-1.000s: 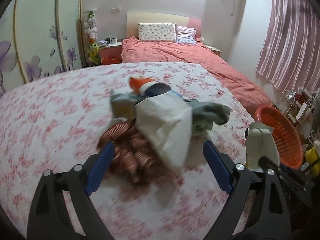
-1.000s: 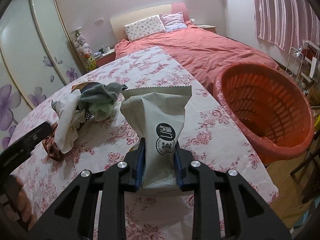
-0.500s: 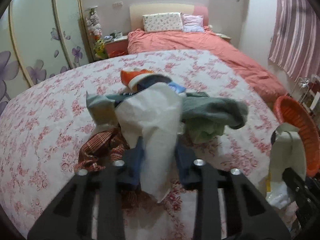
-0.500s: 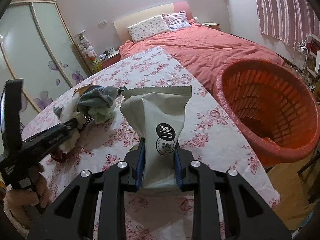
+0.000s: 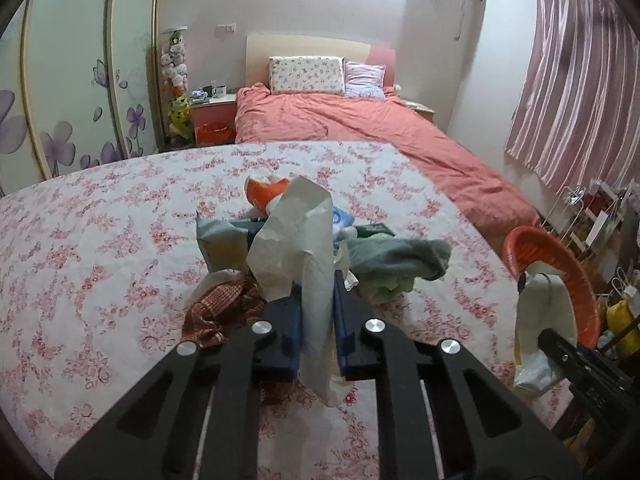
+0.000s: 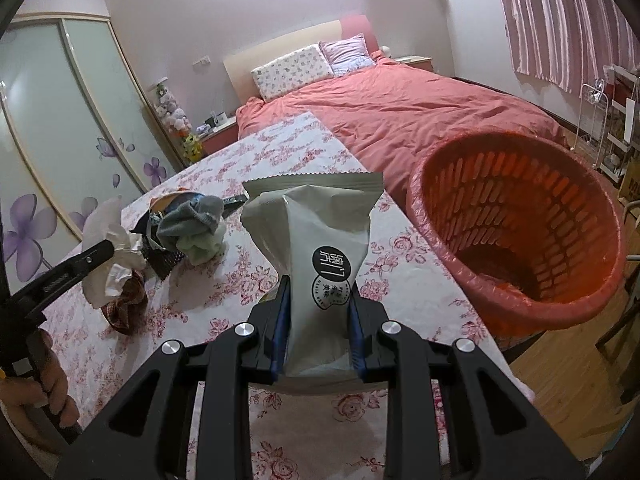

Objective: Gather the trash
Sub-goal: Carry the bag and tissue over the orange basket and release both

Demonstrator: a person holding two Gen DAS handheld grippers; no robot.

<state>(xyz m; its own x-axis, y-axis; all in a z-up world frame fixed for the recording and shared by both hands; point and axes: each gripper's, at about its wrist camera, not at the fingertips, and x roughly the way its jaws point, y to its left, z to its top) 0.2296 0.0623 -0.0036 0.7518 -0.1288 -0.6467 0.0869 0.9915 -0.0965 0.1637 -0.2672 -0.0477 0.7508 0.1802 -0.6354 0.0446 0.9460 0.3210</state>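
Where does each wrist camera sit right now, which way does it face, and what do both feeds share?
Left wrist: on the left gripper, facing the bed over the floral table; jaws closing on crumpled paper; no hand shows.
Right wrist: on the right gripper, facing the orange basket and bed; shut on a grey snack packet; a hand shows lower left.
Shared: clutter pile, paper, packet, basket, each other's gripper.

trash pile (image 6: 188, 232) on table (image 6: 304, 168), basket (image 6: 516, 224) right, bed (image 6: 400, 96) behind.
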